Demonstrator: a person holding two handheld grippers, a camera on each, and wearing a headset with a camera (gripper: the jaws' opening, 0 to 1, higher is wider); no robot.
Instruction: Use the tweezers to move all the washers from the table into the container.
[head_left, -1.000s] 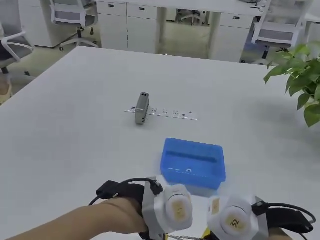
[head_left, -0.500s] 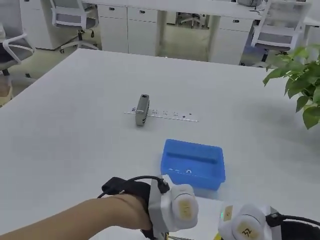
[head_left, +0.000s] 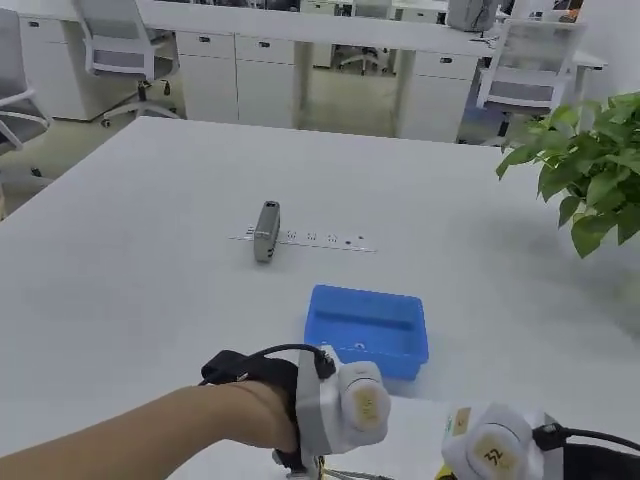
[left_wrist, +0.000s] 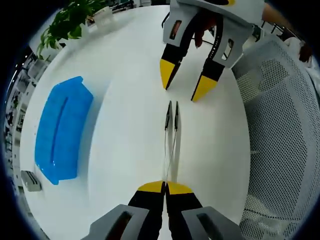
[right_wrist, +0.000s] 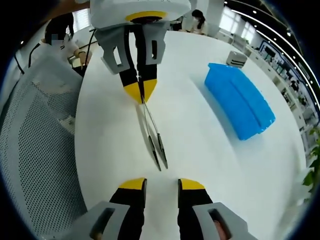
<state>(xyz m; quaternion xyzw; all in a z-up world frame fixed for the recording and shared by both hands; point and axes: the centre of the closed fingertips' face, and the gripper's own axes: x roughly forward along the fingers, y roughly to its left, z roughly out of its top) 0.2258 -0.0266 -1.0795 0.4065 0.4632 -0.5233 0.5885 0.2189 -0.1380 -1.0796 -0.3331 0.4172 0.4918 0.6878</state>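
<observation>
Two grippers face each other low over the table. My left gripper is clamped on the rear end of the tweezers. Their two thin arms run straight out from its jaws, the tips nearly together and carrying nothing. That long axis points across at my right gripper, not toward the work. The right gripper sits just past the tips, its jaws apart and nothing between them.

In the head view a grey block marks the left end of a crosswise row of washers. The row lies well ahead of the tweezers, on the far side of the blue container, which stands between tool and row. I cannot tell whether any washers already lie in the container.

From the tool, the row is forward and a little toward the left gripper's side. I judge the left gripper the nearer one, and it has the tool in hand. The coming move turns on swinging the tips away from the right gripper until they point forward past the container.

The tabletop is white, smooth and hard, so I expect thin flat washers to be awkward to pinch off it. A leafy plant stands off to the right of the tool. A white mesh chair sits just beside the table edge near the grippers, and office cabinets line the room beyond the table's far edge.
</observation>
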